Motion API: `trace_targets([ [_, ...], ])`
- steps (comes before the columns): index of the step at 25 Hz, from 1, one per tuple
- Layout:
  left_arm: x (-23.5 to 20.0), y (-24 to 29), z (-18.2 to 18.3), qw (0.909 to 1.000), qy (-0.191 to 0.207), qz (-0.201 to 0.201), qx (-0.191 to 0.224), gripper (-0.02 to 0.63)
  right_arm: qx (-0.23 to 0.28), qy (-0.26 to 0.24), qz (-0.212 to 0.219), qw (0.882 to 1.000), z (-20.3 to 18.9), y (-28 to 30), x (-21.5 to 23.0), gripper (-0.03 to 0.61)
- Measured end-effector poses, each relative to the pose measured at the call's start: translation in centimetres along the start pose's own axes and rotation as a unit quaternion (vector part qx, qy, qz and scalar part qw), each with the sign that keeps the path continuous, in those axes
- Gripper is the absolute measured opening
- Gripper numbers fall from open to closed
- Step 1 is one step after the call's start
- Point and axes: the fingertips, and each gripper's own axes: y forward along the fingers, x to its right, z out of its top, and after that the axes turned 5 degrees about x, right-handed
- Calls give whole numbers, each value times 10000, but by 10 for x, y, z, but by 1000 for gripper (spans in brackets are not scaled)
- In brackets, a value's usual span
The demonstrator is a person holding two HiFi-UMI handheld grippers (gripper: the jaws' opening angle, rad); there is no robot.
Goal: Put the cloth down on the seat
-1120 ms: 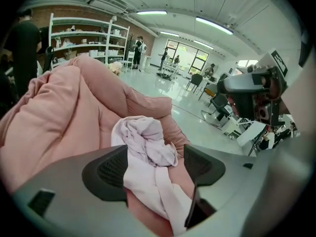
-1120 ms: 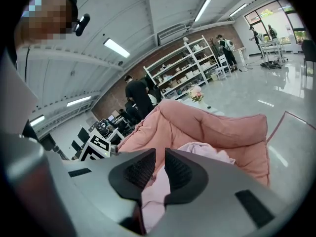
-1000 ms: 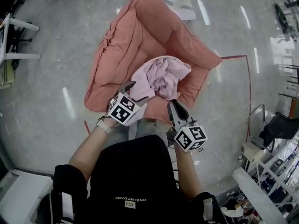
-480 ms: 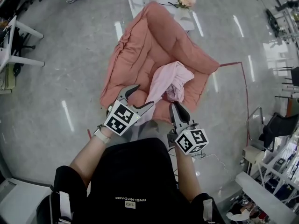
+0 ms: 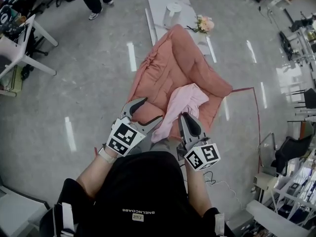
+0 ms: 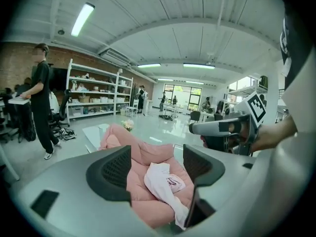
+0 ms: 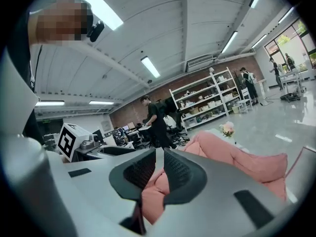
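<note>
Resting cloth on seat, both grippers held short of it.

Reading of labels: white print on the person's black top [image 5: 140, 211] is upside down in the head view and too small to read reliably; each marker cube [image 5: 123, 138] carries black-and-white square patterns only. Left gripper [image 5: 150, 109]: jaws spread wide, nothing between them, with the cloth [image 5: 181, 105] and seat [image 5: 168, 68] visible through the gap. Right gripper [image 5: 186, 117]: jaws closed to a hairline slit, with nothing seen gripped. The pale pink cloth lies crumpled on the salmon seat cushion, one end trailing over the front edge. In the left gripper view that trailing end is cut off behind the right-hand jaw; contact cannot be determined. The seat's front edge is hidden behind both grippers in the head view.
</note>
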Motion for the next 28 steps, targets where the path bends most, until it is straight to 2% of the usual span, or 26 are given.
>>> trace_targets([
  [7,-15,-63,45,9962,62,402,765,336,164,-358,786,9961,23,24,-56,67],
  [11,-31,-95,63,9895,-22,832,1181,324,212,-520,1280,9902,35,38,-87,67],
  [13,-40,-114,66,9842,-94,1091,1390,296,236,-612,1522,9862,40,46,-104,67],
  [16,-55,-147,66,9741,-104,1588,1608,216,260,-781,1863,9790,43,56,-131,67],
  [21,-72,-195,64,9507,-216,2396,1958,108,255,-983,2447,9643,44,65,-172,67],
  [24,-79,-218,56,9387,-425,2685,2121,50,192,-1107,2686,9567,39,68,-192,67],
  [28,-79,-237,48,9297,-481,2934,2173,23,101,-1132,2886,9507,33,69,-207,67],
])
